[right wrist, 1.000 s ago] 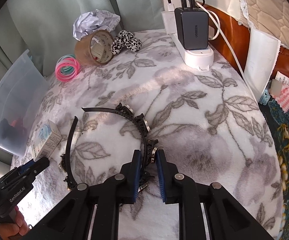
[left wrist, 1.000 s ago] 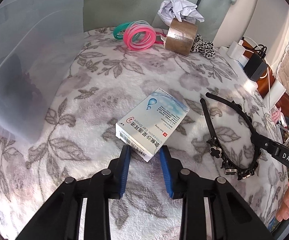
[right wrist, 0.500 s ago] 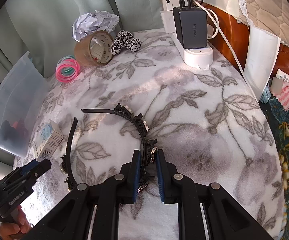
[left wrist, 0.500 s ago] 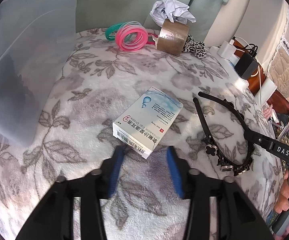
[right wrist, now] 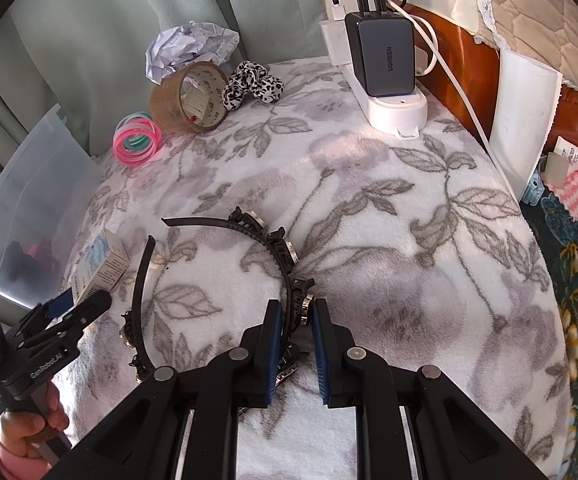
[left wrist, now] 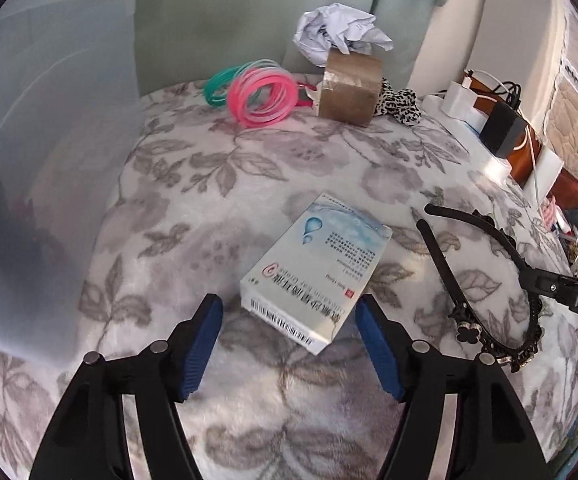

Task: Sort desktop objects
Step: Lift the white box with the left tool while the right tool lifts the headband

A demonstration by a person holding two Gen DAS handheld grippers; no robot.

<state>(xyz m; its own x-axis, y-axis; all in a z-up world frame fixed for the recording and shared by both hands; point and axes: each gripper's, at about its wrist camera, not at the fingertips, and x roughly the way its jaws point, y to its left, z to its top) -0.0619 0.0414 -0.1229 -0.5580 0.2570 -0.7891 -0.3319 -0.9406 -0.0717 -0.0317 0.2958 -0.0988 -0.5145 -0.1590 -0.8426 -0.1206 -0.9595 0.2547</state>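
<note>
A white and blue medicine box (left wrist: pixel 317 272) lies flat on the floral blanket (left wrist: pixel 217 208). My left gripper (left wrist: pixel 289 308) is open, its blue pads either side of the box's near barcode end without touching it. A black headband (right wrist: pixel 217 222) with small ornaments lies to the right of the box. My right gripper (right wrist: pixel 297 320) is shut on the band's curved part. In the left wrist view the headband (left wrist: pixel 437 248) and the right gripper (left wrist: pixel 545 284) sit at the right edge. The right wrist view shows the left gripper (right wrist: pixel 85 300) by the box (right wrist: pixel 101 264).
A clear plastic bin (left wrist: pixel 49 120) stands at the left edge of the blanket. Pink and green bangles (left wrist: pixel 261 96), a brown tape roll (left wrist: pixel 349 92), crumpled paper (left wrist: pixel 337 28) and a spotted scrunchie (right wrist: pixel 253 84) lie at the back. A power strip with a charger (right wrist: pixel 389 60) is back right.
My left gripper has opened wide from nearly shut around the box's near corner. The box stays flat on the blanket. The right gripper keeps its hold on the headband.
</note>
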